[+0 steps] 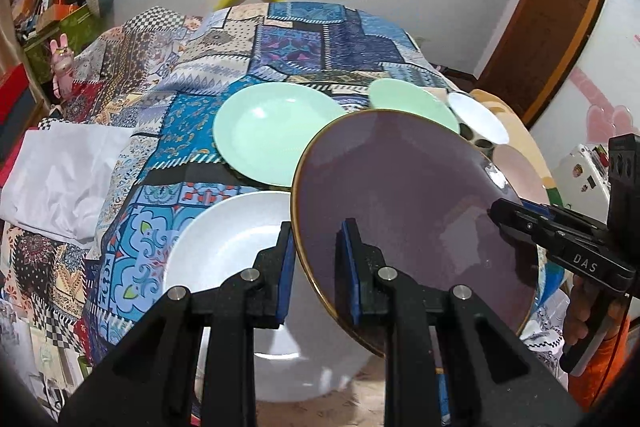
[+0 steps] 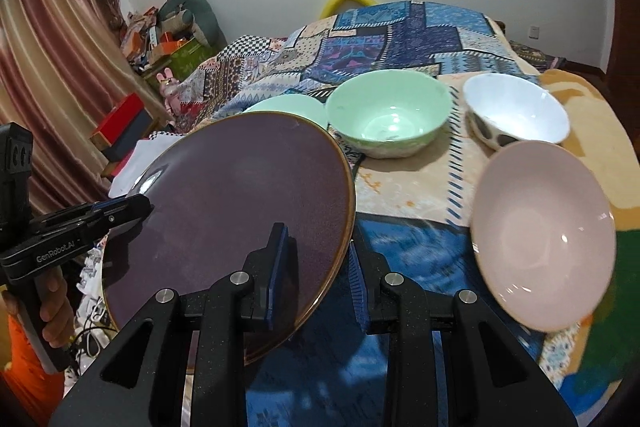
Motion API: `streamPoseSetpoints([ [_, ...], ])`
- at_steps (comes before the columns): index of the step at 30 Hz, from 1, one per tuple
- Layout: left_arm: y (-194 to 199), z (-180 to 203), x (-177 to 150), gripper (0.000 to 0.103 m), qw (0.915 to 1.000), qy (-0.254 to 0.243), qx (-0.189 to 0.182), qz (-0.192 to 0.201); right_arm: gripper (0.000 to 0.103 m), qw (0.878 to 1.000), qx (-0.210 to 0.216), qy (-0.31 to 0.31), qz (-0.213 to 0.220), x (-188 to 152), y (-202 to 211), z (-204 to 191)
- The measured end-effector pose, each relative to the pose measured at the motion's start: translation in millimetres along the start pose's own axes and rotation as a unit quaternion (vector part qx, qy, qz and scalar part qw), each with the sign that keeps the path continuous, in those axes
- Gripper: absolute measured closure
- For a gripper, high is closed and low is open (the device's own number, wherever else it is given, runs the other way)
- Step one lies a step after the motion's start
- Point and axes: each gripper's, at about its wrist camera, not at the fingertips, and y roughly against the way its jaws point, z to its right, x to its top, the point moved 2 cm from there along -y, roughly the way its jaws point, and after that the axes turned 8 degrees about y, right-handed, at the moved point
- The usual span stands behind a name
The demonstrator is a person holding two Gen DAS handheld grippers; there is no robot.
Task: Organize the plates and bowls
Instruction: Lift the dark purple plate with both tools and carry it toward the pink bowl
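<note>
A dark purple plate with a gold rim [image 1: 400, 211] [image 2: 232, 219] is held tilted above the patchwork cloth, gripped on opposite edges by both grippers. My left gripper [image 1: 320, 259] is shut on its near edge; it also shows at the plate's left edge in the right wrist view [image 2: 132, 207]. My right gripper [image 2: 320, 267] is shut on the plate's right edge and appears in the left wrist view [image 1: 500, 211]. A white plate [image 1: 224, 247] lies below. A mint plate [image 1: 272, 135] lies beyond.
A mint bowl [image 2: 388, 115], a white bowl with dark spots [image 2: 516, 111] and a pink bowl [image 2: 544, 243] stand on the cloth to the right. A white bag [image 1: 60, 179] lies at the left. Boxes and toys clutter the far left corner.
</note>
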Motion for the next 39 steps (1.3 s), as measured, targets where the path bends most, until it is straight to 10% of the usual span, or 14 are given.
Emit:
streamPoseSetpoints([
  [39,-79.1,72.0,-57.5,0.081,0.9939,-0.025,0.007,-0.107,0.077,0.996,-0.017,-0.069,-0.052,-72.2,0.5,72.5],
])
